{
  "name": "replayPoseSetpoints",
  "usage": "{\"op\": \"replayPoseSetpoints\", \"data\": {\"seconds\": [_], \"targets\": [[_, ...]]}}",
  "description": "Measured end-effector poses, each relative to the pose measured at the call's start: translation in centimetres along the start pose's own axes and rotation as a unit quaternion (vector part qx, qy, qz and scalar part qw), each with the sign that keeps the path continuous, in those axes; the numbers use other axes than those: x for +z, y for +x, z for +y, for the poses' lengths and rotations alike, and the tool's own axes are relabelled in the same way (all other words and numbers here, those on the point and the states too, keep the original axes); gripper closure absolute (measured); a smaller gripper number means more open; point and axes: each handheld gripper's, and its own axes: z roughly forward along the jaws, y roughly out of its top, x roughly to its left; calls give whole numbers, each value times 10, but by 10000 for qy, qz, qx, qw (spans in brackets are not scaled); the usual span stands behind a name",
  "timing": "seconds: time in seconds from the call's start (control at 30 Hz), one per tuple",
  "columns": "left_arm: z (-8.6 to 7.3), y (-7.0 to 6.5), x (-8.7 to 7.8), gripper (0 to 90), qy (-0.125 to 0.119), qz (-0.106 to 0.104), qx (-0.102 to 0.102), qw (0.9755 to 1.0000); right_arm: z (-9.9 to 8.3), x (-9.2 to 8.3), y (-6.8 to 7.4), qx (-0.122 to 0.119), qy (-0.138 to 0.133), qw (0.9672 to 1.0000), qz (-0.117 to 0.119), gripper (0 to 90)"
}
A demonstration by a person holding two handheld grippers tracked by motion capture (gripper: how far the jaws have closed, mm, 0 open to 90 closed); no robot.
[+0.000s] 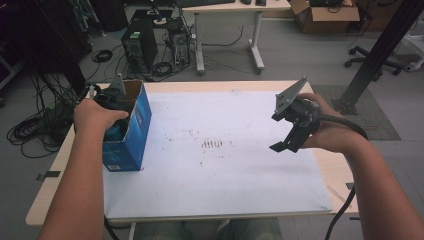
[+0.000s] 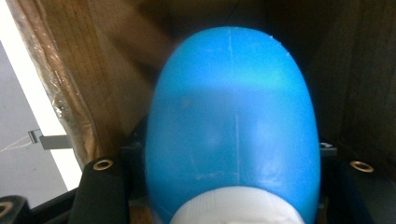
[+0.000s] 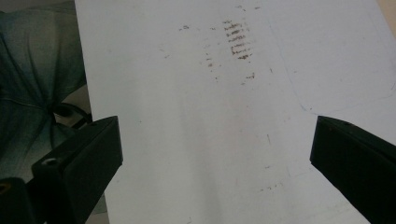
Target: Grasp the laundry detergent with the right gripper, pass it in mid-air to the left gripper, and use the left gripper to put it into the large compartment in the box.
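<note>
Two grippers: left gripper (image 1: pixel 112 107) sunk inside blue box (image 1: pixel 135 132), clenched on blue bottle (image 2: pixel 232 126); right gripper (image 3: pixel 215 154) released, well apart from the box.
Hidden: bottle's neck cut off.

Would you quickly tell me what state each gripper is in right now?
Left gripper: shut on the blue egg-shaped object, inside the blue cardboard box.
Right gripper: open, holding nothing, above the white sheet.

High view looks down from above; right claw view nears the same white table (image 3: pixel 196 140).
</note>
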Motion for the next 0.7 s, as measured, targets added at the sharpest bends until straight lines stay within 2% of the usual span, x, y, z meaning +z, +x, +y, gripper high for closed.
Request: {"op": "replayPoseSetpoints", "data": {"seconds": [0.27,0.5,0.7], "targets": [[-1,0,-1,373,-33,25,-45,10000,0,2,0,-5,34,10000,15,22],[-1,-1,-3,311,-59,-18,-74,10000,1,2,1,-1,18,10000,23,22],[-2,-2,-5,312,-38,16,-70,10000,-1,1,1,10,18,10000,21,22]]}}
